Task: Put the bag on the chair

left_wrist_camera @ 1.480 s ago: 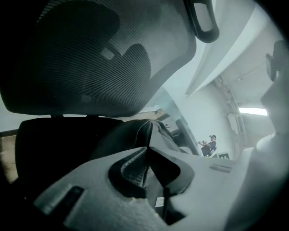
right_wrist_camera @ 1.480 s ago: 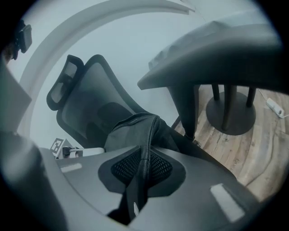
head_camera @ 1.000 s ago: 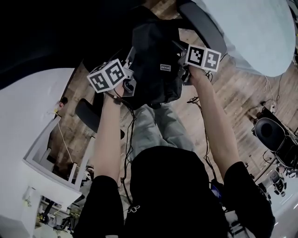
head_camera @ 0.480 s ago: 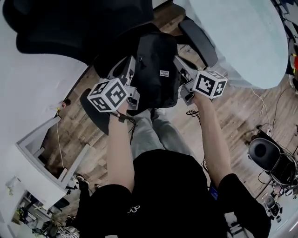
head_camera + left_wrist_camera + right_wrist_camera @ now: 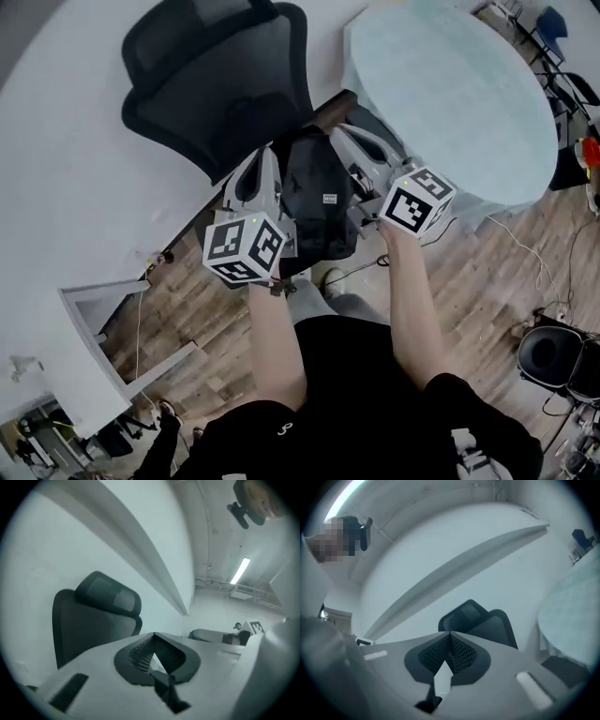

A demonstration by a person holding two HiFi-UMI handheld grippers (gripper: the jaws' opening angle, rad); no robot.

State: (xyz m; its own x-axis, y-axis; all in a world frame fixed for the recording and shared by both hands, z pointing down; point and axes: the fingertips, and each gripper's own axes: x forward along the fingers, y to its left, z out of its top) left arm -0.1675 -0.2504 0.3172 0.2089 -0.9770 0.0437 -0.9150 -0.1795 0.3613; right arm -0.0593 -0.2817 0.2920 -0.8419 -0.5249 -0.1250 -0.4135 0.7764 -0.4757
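Two grippers, the left gripper (image 5: 265,161) and the right gripper (image 5: 343,137), are clamped fully shut on either side of one black bag (image 5: 319,192), held aloft between them. Beyond, one black chair (image 5: 220,75) is seen beside one round table (image 5: 450,94).

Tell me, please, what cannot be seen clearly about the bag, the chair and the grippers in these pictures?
- Body of the bag: in both gripper views, cut off by the lower edge; only a dark strip shows between the shut fingers of the left gripper and the right gripper.
- Seat of the chair: head view, the bag and both grippers cover it; only back and headrest show.
- Bag label: head view, too small to read.
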